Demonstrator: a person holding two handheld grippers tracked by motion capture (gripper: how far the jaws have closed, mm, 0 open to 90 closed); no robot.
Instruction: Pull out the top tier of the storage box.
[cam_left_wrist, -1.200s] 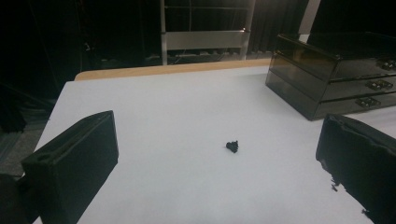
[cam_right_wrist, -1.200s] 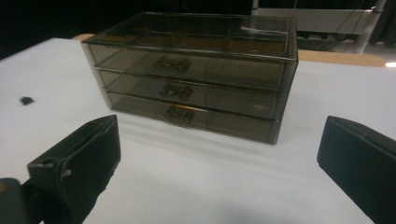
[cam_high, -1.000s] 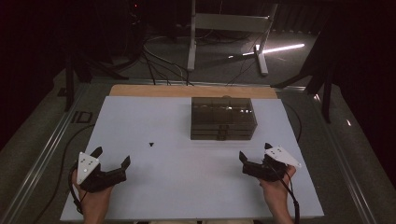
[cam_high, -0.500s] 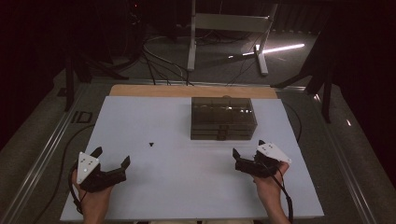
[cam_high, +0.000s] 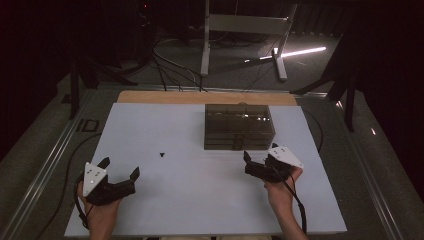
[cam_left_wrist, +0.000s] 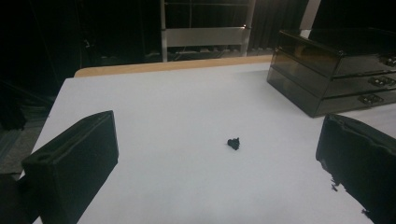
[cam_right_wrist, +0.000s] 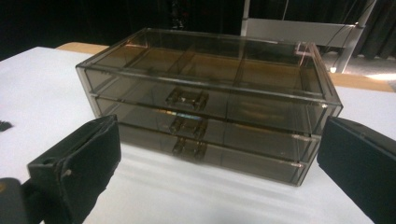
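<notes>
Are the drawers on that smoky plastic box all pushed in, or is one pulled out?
All shut: the three drawers sit flush in the drawer box, their handles stacked in line.

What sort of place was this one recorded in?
Probably a lab or studio recording bench, not a home: a white table in a dark room, loose cables on the floor behind it, a metal stand, and just a smoky drawer box set out.

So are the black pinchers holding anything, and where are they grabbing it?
Nothing is held. The left gripper and right gripper are both open, apart from the drawer box and small black piece.
</notes>
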